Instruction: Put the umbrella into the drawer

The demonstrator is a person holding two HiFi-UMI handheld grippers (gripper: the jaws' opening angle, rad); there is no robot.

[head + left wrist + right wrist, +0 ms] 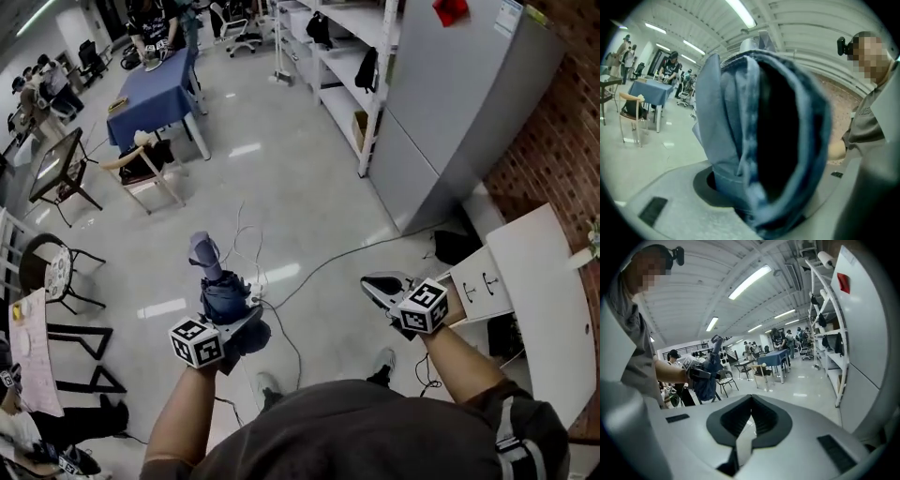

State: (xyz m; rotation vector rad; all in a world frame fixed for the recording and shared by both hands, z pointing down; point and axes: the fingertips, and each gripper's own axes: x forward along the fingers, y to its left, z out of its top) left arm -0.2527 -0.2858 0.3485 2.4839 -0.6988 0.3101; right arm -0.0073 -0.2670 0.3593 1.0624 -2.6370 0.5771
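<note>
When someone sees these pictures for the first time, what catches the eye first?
The folded blue umbrella stands out first, held in the left gripper at the middle of the head view. Next comes the white drawer unit at the right, near the empty right gripper.

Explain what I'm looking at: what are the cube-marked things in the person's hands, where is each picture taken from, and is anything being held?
There is no robot here. A person holds a two-jaw gripper in each hand, and the marker cubes are part of those tools. The head view comes from a camera on the person's head, looking down at the floor. The other two cameras ride on the grippers and look along their jaws. The left gripper is closed on a folded blue umbrella, which fills the left gripper view. The right gripper is empty, with its jaws together. A white drawer unit stands at the person's right.
</note>
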